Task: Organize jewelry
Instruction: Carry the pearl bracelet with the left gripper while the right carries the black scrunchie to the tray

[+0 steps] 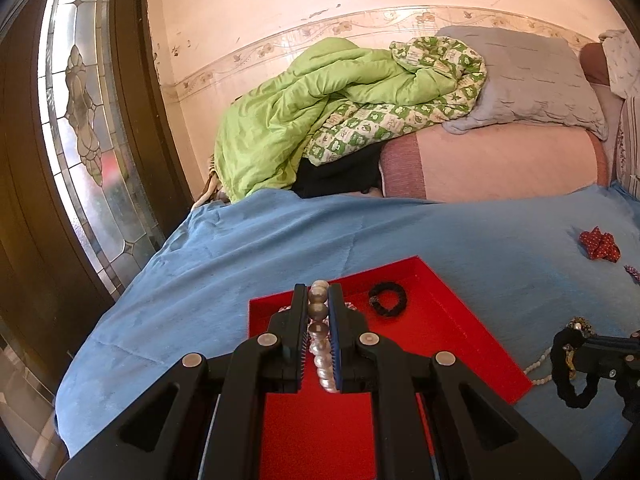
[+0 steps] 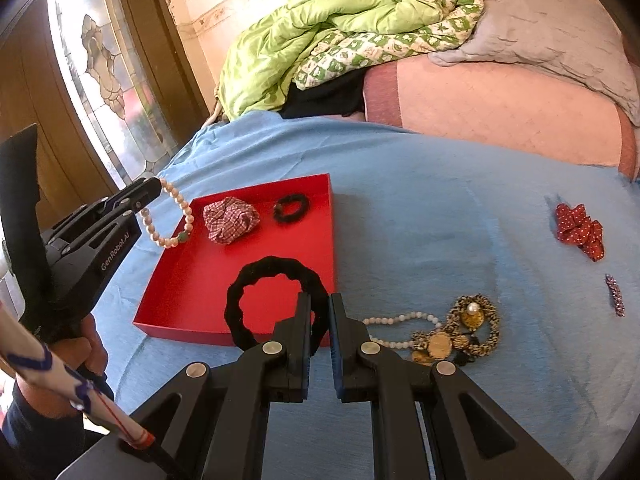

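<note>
Both fingers (image 1: pixel 301 320) pinch pearl bracelet (image 1: pixel 320 332) running lengthwise along them.

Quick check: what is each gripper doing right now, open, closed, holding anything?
Left gripper: closed on the pearl bracelet, held over the red tray.
Right gripper: closed on the large black scrunchie, lifted at the tray's near edge.

The left gripper (image 1: pixel 319 300) hides most of the checked scrunchie (image 2: pixel 230 219) behind its jaws. The tiny clip (image 2: pixel 615 294), far right of the right jaws, is too small to tell.
</note>
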The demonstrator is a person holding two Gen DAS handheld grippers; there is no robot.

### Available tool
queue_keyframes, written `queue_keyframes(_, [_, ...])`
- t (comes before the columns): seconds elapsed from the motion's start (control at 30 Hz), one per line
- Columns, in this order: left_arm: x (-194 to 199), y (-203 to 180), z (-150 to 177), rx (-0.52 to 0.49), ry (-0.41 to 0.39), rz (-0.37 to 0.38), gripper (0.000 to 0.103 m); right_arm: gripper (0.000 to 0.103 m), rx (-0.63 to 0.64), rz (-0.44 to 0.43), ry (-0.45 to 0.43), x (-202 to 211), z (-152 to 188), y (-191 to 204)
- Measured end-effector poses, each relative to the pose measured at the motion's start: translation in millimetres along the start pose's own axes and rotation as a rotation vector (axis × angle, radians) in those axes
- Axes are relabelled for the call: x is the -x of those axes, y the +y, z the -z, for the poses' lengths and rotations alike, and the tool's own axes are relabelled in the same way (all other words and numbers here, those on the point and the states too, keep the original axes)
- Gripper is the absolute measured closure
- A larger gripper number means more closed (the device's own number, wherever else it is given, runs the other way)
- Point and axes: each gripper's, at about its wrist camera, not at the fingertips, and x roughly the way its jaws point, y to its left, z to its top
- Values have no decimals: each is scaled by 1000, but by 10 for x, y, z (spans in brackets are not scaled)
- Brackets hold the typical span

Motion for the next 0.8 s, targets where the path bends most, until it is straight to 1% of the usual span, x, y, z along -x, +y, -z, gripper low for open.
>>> queue_keyframes(0.27, [-25,72,27,8,16,3,93,94,14,-6,10,-58,-2,121])
queue_keyframes(0.63, [-78,136,46,21,35,9,93,94,13,-2,22,-125,-10,162])
queue_keyframes(0.8, [-152,231,61,56,65,38,93,94,7,1,22,-144,-28,148])
